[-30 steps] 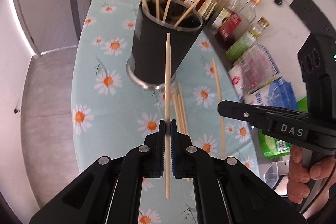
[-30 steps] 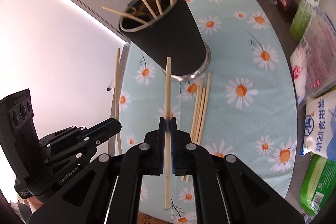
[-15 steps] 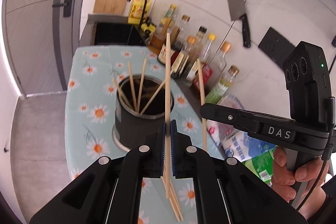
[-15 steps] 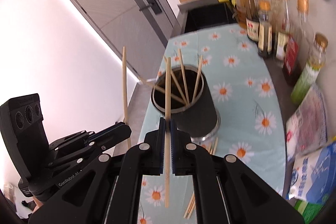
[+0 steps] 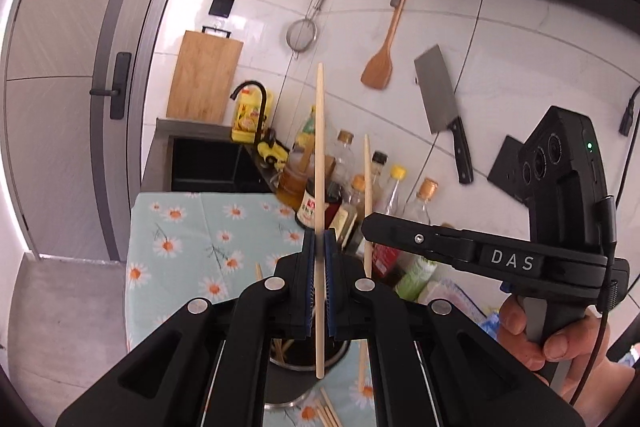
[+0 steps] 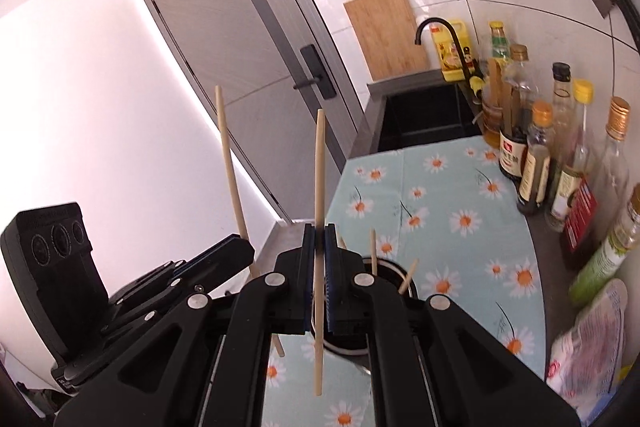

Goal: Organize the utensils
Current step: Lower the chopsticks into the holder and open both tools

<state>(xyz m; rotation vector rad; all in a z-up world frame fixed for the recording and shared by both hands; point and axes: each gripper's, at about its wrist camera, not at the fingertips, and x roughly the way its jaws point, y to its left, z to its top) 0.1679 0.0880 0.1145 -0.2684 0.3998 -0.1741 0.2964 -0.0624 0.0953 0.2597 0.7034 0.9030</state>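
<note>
My left gripper [image 5: 319,237] is shut on a wooden chopstick [image 5: 319,131] that stands upright, its lower end over the black cup [image 5: 308,367] beneath the fingers. My right gripper [image 6: 319,233] is shut on a second upright chopstick [image 6: 319,163] above the same cup [image 6: 386,269], which holds several chopsticks [image 6: 373,247]. Each gripper shows in the other's view: the right gripper [image 5: 366,223] with its chopstick [image 5: 367,183], the left gripper [image 6: 244,247] with its chopstick [image 6: 229,163]. Loose chopsticks [image 5: 328,413] lie on the daisy cloth [image 6: 460,187].
Sauce bottles [image 6: 532,163] line the cloth's right side, with food packets [image 6: 592,339] nearer. A dark sink [image 6: 424,115] with a black tap lies beyond the cloth. A cutting board [image 5: 204,79], cleaver [image 5: 440,99] and wooden spatula [image 5: 380,67] are at the wall. A person's hand [image 5: 560,339] grips the right handle.
Both grippers have risen and tilted upward, each still shut on its chopstick. The cup has slid from the middle of both views to beneath the fingers; the back wall now fills the views.
</note>
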